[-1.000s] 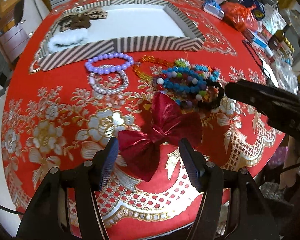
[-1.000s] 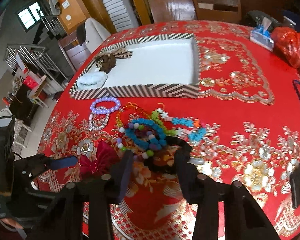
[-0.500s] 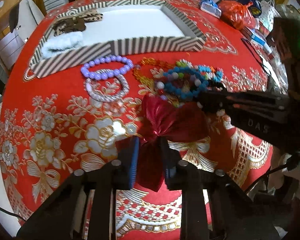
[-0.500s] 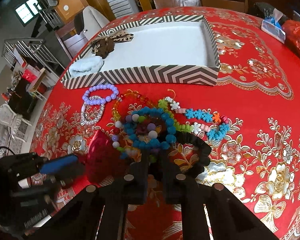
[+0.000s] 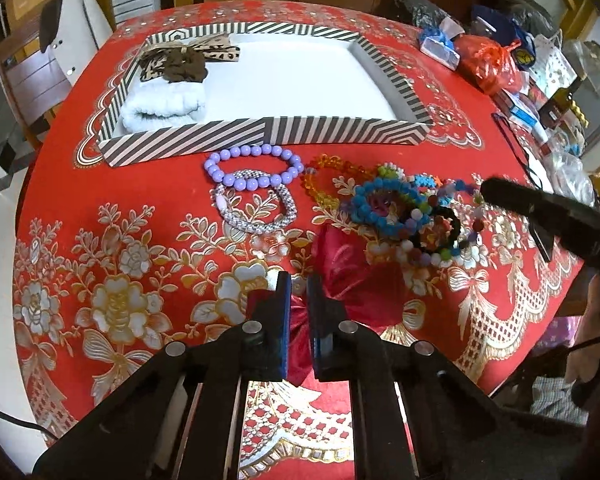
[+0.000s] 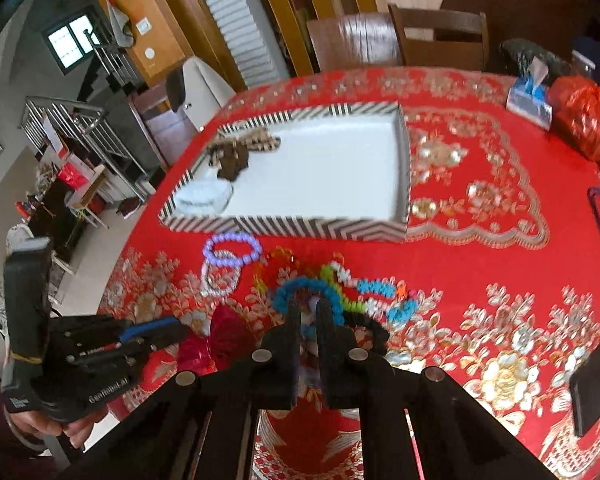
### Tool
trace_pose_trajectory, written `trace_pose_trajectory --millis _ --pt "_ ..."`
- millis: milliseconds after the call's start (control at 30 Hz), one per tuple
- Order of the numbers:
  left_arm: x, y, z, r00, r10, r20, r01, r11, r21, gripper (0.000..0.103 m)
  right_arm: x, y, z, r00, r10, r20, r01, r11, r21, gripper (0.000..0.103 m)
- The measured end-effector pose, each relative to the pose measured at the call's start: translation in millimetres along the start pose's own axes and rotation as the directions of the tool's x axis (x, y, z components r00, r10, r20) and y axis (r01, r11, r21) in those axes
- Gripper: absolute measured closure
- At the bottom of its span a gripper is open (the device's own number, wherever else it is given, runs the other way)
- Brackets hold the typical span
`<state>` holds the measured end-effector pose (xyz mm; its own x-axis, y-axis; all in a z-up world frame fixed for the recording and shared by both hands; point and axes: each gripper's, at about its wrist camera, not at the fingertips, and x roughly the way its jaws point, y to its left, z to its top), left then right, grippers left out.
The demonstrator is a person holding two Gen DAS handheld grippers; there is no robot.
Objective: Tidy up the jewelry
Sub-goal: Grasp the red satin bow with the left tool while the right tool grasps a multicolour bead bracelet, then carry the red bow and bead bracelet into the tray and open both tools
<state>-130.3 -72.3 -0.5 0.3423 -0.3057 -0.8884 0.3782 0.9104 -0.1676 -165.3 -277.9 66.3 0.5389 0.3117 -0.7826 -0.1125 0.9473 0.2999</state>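
My left gripper (image 5: 298,286) is shut on the knot of a dark red satin bow (image 5: 356,268) at the near table edge; it also shows as the left gripper (image 6: 152,332) in the right wrist view. My right gripper (image 6: 306,308) is shut on a beaded bracelet in the tangle of coloured bracelets (image 6: 300,286), the same tangle (image 5: 396,208) seen by the left wrist, and its fingers (image 5: 496,194) come in from the right. A purple bead bracelet (image 5: 256,164) and a silver one (image 5: 256,208) lie loose before the striped tray (image 5: 260,136).
The tray (image 6: 300,226) holds a white fluffy scrunchie (image 5: 164,104) and a brown leopard bow (image 5: 184,60); the rest of its floor is white. Bags, a red sack (image 5: 488,64) and boxes crowd the table's right side. Chairs stand behind the red patterned cloth.
Both pairs of jaws have closed: the left on the red bow, the right on the bead tangle. The right gripper has since risen and the left has drawn back a little.
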Motion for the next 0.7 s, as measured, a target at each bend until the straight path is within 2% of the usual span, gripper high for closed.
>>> trace_pose_trajectory --millis 33,100,167,267,333,400,500,700 --pt "-1.5 -1.0 -0.4 1.0 -0.002 0.002 0.002 1.0 0.009 0.097 -3.2 -0.7 1.6 1.0 0.0 0.005 0.0 1.0 0.0 0.096" --pt "-2.5 -3.8 -2.2 1.0 -0.017 -0.002 0.017 0.999 0.029 0.089 -7.4 -2.0 2.6 1.0 -0.003 0.013 0.003 1.0 0.001 0.096" --pt "-0.5 -7.3 -4.6 0.999 -0.029 -0.021 0.03 0.998 0.056 0.058 -6.4 -2.9 2.8 1.0 0.005 0.004 -0.005 1.0 0.0 0.096" --pt "4.7 -11.2 -7.3 0.999 -0.025 -0.033 0.028 0.995 0.093 0.057 0.1 -4.4 -2.8 1.0 0.015 -0.021 -0.014 1.0 0.003 0.096" --pt "13.7 -13.2 -7.8 0.998 -0.016 -0.059 0.023 0.993 0.115 0.057 12.7 -6.1 -9.6 0.997 -0.009 -0.072 0.009 1.0 -0.007 0.095" --pt "23.7 -12.6 -7.7 0.997 0.005 -0.078 0.005 0.992 0.122 0.057 24.4 -5.3 -17.6 0.993 -0.053 -0.11 0.048 0.998 -0.04 0.087" --pt "29.5 -12.7 -7.3 0.997 0.012 -0.078 -0.001 0.991 0.135 0.057 42.9 -8.8 -28.7 0.986 -0.065 -0.156 0.058 0.997 -0.049 0.072" --pt "32.3 -13.2 -4.2 0.997 0.012 -0.078 -0.001 0.991 0.135 0.057 61.3 -13.3 -32.9 0.982 -0.077 -0.174 0.067 0.996 -0.065 0.072"
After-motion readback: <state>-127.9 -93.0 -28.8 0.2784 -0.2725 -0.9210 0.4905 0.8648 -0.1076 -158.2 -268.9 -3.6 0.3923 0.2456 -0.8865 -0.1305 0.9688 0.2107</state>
